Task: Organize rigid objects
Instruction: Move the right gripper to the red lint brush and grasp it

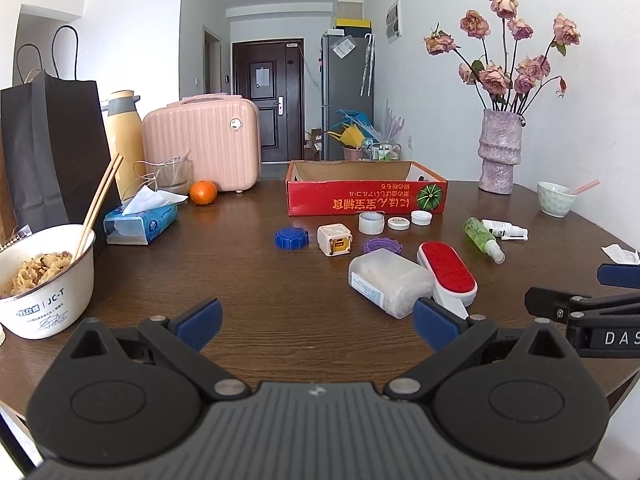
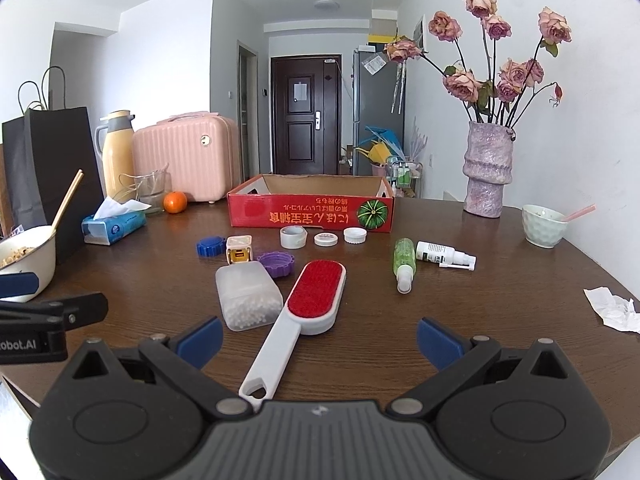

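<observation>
A red cardboard box stands open at the table's far middle. In front of it lie a blue cap, a white cube charger, a purple cap, white lids, a clear plastic case, a red lint brush, a green spray bottle and a white spray bottle. My left gripper is open and empty, short of the case. My right gripper is open, with the brush handle lying between its fingers.
On the left stand a noodle bowl with chopsticks, a tissue pack, an orange, a black bag, a thermos and a pink case. A flower vase, a small bowl and crumpled paper sit right.
</observation>
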`<state>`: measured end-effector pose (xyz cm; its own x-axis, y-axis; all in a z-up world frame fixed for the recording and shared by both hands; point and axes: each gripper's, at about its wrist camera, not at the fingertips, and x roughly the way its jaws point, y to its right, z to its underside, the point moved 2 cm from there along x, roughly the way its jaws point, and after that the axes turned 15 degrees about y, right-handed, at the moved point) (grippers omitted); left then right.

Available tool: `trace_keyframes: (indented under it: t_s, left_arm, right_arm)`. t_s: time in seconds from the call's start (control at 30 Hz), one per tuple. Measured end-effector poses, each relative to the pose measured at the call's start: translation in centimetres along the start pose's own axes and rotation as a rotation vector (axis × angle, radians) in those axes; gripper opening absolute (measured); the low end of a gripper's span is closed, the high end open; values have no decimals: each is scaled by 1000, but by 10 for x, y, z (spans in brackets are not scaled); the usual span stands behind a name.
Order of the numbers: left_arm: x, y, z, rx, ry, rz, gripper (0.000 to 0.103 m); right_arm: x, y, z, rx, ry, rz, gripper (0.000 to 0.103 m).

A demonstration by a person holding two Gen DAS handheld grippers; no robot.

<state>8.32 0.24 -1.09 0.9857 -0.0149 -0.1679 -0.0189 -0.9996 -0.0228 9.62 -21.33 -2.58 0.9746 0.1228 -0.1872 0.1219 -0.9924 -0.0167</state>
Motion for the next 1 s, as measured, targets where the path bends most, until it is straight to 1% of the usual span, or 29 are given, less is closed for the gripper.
trace_keyframes:
  t_s: [0.37, 1.0]
  left_arm:
    - [29, 0, 3, -2, -41, 8, 103]
    - [89, -3, 9, -7, -116, 15, 103]
  right_arm:
    - [31, 1, 2, 7, -50, 3, 103]
    - [95, -2, 13, 10, -134, -21, 103]
